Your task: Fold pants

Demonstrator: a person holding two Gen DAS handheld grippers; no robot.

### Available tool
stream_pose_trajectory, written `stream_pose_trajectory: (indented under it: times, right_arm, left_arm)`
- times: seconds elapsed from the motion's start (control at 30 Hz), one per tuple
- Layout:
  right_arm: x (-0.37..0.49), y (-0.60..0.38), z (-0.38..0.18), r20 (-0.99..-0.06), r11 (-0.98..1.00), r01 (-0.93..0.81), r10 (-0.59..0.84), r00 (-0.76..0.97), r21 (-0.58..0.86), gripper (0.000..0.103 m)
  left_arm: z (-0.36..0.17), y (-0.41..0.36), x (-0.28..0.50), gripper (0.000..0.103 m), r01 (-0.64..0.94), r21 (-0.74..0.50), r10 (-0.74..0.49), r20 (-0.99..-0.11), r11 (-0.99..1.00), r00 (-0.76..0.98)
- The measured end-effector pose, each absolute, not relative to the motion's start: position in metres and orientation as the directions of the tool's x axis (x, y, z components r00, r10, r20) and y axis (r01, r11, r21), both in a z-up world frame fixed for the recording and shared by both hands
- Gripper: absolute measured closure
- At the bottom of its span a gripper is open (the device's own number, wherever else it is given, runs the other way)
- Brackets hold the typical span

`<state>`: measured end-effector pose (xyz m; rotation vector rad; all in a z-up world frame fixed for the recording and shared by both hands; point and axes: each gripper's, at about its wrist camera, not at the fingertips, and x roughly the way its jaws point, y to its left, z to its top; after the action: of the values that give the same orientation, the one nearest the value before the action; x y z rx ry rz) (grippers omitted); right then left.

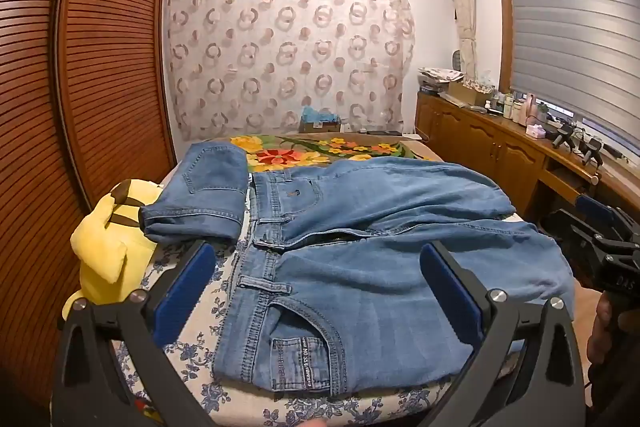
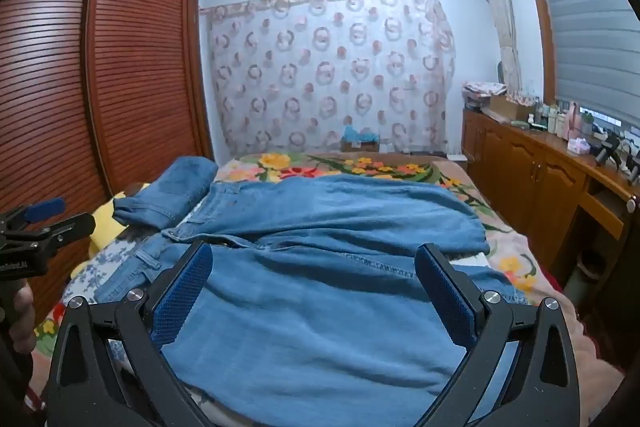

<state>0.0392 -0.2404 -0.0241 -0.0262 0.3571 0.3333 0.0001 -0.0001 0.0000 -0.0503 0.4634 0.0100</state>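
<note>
1. Two claws hover over the jeans (image 1: 360,267), both spread wide with nothing between their blue pads; neither touches the denim.
2. Jeans lie flat on the bed (image 1: 192,359), long axis running sideways across both views: waistband at the left, legs stretching right.
3. Left claw (image 1: 316,291) hangs above the waistband and front pocket, so it is the nearer one to the waist end. Right claw (image 2: 312,291) hangs over the near leg, further right of the waistband, so it is nearer the hems.
4. My judgement: the fold has not begun; the coming move likely turns on each claw dropping forward and down onto its own end of the near edge.
5. Denim is mid-blue, soft and slightly rumpled, with thick stitched seams, belt loops and a small pocket label.
6. Left of the waistband sits a second, already folded pair (image 1: 200,195), touching a yellow plush (image 1: 108,243).
7. Bed cover is floral, smooth and flat.
</note>
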Motion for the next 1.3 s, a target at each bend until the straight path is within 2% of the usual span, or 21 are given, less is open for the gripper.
stream_pose_trajectory:
  times: [1.3]
  right_arm:
    - [0.0378, -0.2403, -0.0228, -0.346, 0.945, -0.325, 0.318, 0.883, 0.041, 0.000]
  left_arm:
    - [-0.0001, -0.0011, 0.0002, 0.000, -0.026, -0.031, 0.009, -0.450, 0.999, 0.893]
